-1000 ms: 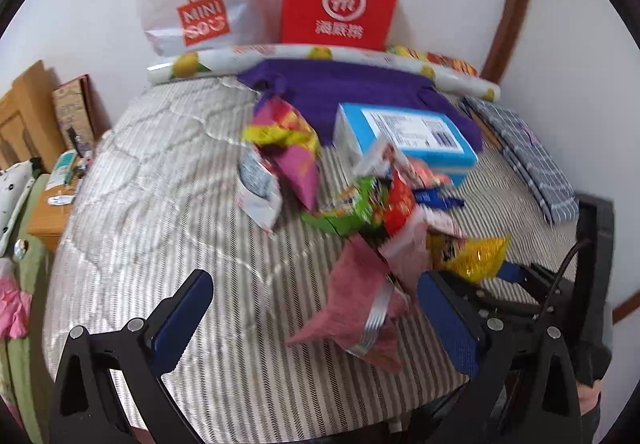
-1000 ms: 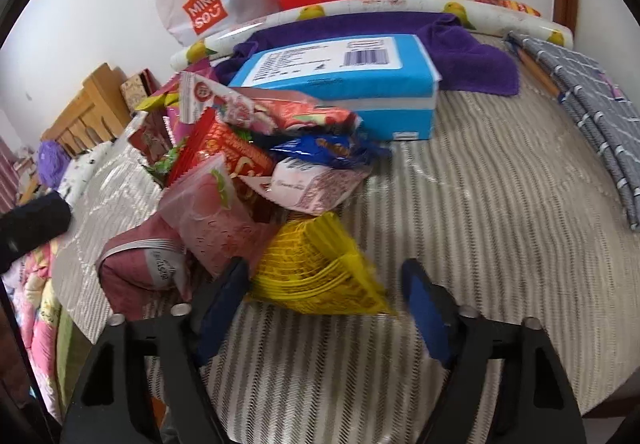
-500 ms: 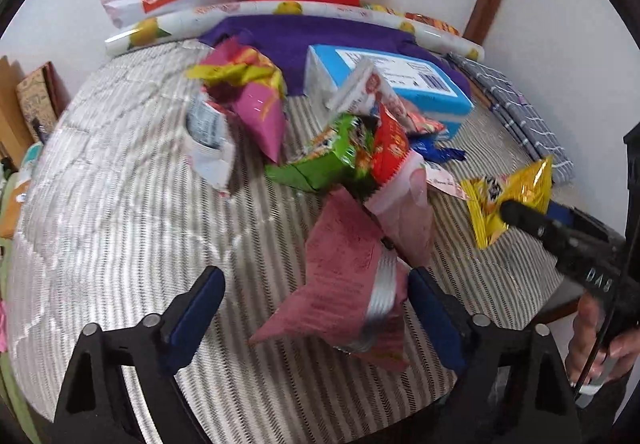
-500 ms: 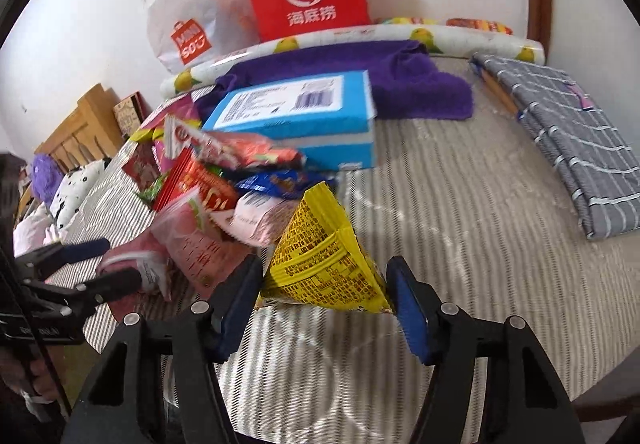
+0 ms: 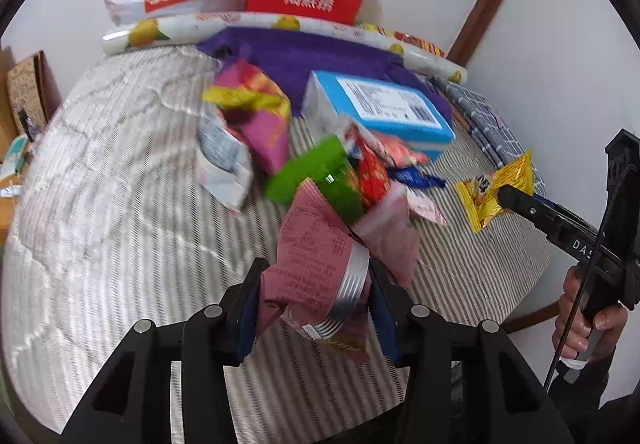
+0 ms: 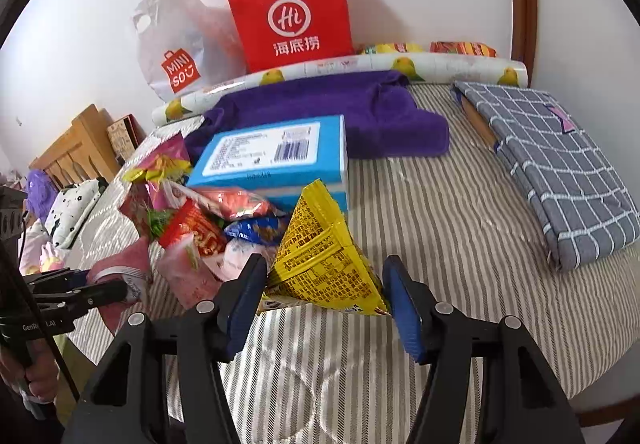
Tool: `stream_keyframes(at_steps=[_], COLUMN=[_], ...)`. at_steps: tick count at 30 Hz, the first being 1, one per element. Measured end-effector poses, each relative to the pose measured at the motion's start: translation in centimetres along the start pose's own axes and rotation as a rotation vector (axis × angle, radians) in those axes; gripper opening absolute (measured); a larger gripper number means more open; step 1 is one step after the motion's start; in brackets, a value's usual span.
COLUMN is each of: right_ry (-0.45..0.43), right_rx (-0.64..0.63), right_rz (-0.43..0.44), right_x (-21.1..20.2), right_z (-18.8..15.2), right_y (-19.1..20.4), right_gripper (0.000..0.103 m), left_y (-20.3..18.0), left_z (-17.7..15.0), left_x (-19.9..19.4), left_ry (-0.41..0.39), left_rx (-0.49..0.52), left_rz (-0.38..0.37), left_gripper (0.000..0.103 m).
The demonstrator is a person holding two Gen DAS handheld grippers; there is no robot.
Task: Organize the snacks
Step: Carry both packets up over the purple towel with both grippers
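The left gripper (image 5: 316,304) is closing its jaws on a pink packet (image 5: 316,256) with a silver crimped band; the blue pads press its two sides, and the packet's top leans against the pile of snacks on the striped cover (image 5: 120,203). In that pile a green packet (image 5: 316,179) sits just behind the pink one, with a red packet (image 5: 374,179) touching its right side and a pale pink packet (image 5: 394,244) hanging below. A magenta and yellow bag (image 5: 256,115) and a white pouch (image 5: 224,167) lie to the left of the pile, blurred. A blue box (image 5: 380,115) with a white label stands behind the pile, partly on a purple towel (image 5: 304,55).

The right gripper (image 6: 324,296) is also closing; a yellow packet (image 6: 324,256) stands between its blue pads, which meet the packet's lower corners, and the packet looks raised off the cover. From the left wrist view the same yellow packet (image 5: 496,187) shows at the tip of the right gripper (image 5: 516,199), with a hand (image 5: 588,320) on the handle below.

Against the wall stand a red paper bag (image 6: 290,15) and a white plastic bag (image 6: 176,43), with a lemon-print roll (image 6: 340,69) in front of them. A folded grey checked cloth (image 6: 560,163) lies at the right edge, well apart from the snacks
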State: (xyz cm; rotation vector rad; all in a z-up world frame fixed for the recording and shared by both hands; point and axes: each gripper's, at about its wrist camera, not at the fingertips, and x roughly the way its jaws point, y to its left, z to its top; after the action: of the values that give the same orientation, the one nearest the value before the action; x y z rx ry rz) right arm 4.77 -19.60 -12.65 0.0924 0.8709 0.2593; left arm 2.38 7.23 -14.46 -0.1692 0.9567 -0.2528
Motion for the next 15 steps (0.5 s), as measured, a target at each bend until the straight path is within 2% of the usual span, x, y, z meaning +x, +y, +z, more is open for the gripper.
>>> stream_keyframes(at_steps=[1,3,7,9,13,14,15], right_ry=[0.0,0.002,0.011,0.046,0.102,0.104,0.098], right_rx=[0.001,0.004,0.005,-0.024,-0.01,-0.005,-0.004], right_rz=[0.002,0.007,0.031,0.013,-0.005,-0.005,-0.01], right_x=[-0.1,-0.1,0.5,1.6,2.6,2.5,2.3], right_z=[0.3,0.8,1.8,1.8,1.2,1.0,0.9], right_y=[0.1,0.2,0.7,1.2,0.8,0.5,0.5], right_gripper=[0.055,0.044,0.044,0.041,0.041,0.045,0.054], left_y=[0.3,0.8,1.2,1.4,1.3,1.3,1.1], left_z=[0.3,0.8,2.0,2.4,3.3,3.6,3.8], left_x=[-0.5,-1.1,-1.6,-1.6,-1.2,-1.0,-0.8], left_ry=[-0.008,-0.021,-0.039,-0.038,-0.038,-0.034,-0.032], left_rx=[-0.005,-0.012,-0.018,-0.022,-0.022,-0.018,-0.013], left_rz=[-0.003,-0.01,-0.009,-0.01,-0.03,-0.035,-0.038], left_gripper=[0.046,0.046,0.046,0.046,0.046,0.046,0.046])
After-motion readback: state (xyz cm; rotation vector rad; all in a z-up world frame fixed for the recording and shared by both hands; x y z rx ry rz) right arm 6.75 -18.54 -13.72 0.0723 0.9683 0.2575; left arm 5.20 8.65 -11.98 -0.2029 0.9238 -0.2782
